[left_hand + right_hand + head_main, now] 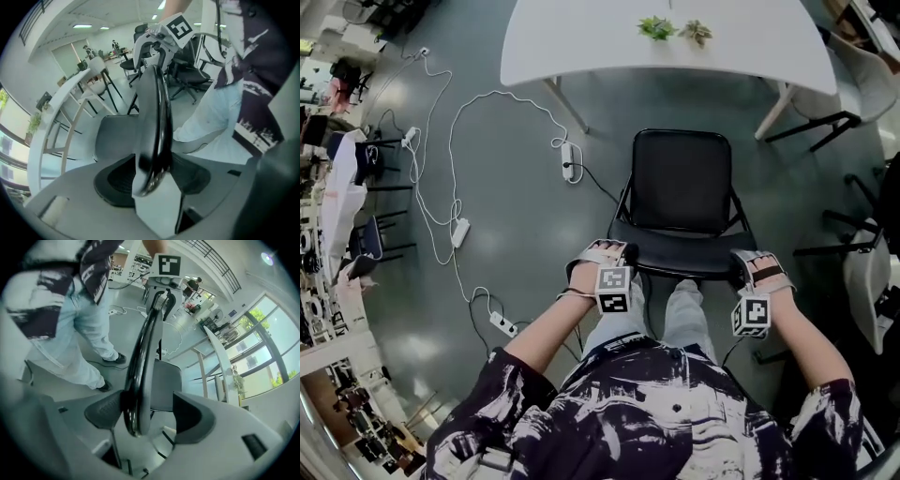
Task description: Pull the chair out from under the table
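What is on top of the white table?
Two little plants: a green plant and a paler plant beside it. The table's far part runs out of the picture, so anything there is unseen.

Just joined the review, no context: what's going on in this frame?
A person stands behind a black padded metal-frame chair with a hand-held gripper in each hand. The left hand-held gripper and the right hand-held gripper sit at the two top corners of the chair's backrest. Its rim lies between their jaws, which stand apart rather than clamped. The chair sits clear of the white table, its seat fully out.
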A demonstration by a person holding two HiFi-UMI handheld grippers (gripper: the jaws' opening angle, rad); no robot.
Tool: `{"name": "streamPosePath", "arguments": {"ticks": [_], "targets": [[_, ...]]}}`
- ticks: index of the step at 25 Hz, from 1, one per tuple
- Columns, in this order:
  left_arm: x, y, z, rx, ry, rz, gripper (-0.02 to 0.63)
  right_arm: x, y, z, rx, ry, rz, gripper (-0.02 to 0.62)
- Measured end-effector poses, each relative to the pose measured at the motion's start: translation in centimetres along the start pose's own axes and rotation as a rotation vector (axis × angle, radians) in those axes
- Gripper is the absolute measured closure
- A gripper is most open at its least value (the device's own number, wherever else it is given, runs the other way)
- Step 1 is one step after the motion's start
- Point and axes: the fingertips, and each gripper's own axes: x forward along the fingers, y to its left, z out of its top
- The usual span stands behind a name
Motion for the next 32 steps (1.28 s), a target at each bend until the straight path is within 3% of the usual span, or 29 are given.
{"name": "streamPosePath", "arguments": {"ticks": [2, 3, 4, 6, 7, 10, 12, 14, 17, 21, 24, 32], "targets": [[-3.3, 0.9, -0.9, -0.05, -0.034, -0.019, 0.373, -3.5, -1.9, -0.2, 0.047, -0.04, -0.003, 0.271], [-5.3, 2.1, -0.9, -0.09, -0.07, -0.006, 0.411, -5.6, -4.0, 0.0, 0.088, -0.067, -0.051, 0.313], [-7.7, 3.8, -0.6, -0.142, -0.126, 0.021, 0.455, -7.8, -6.8, 0.4, 0.139, -0.099, -0.121, 0.377], [-13.6, 8.3, 1.6, -0.261, -0.298, 0.118, 0.477, -12.5, -13.7, 1.7, 0.268, -0.188, -0.29, 0.405], [-17.1, 10.8, 3.2, -0.313, -0.408, 0.179, 0.511, -15.1, -17.6, 2.6, 0.34, -0.259, -0.378, 0.451], [-28.9, 17.3, 9.5, -0.389, -0.788, 0.359, 0.54, -24.1, -28.5, 6.2, 0.611, -0.602, -0.56, 0.548], [-35.9, 19.7, 13.2, -0.384, -0.999, 0.431, 0.559, -29.5, -33.6, 8.1, 0.825, -0.845, -0.575, 0.568], [-40.5, 20.6, 15.7, -0.373, -1.121, 0.457, 0.575, -33.3, -36.6, 9.6, 0.911, -0.99, -0.567, 0.586], [-43.6, 21.2, 17.6, -0.362, -1.205, 0.487, 0.598, -35.3, -38.3, 10.9, 0.969, -1.056, -0.535, 0.594], [-44.9, 22.3, 17.9, -0.432, -1.266, 0.531, 0.601, -34.3, -38.7, 10.7, 1.013, -0.991, -0.53, 0.594], [-45.1, 22.9, 17.6, -0.47, -1.269, 0.543, 0.601, -33.8, -38.9, 10.2, 1.032, -0.958, -0.536, 0.595], [-45.3, 23.0, 17.5, -0.476, -1.238, 0.568, 0.601, -34.3, -38.9, 9.4, 1.046, -0.954, -0.556, 0.595]]}}
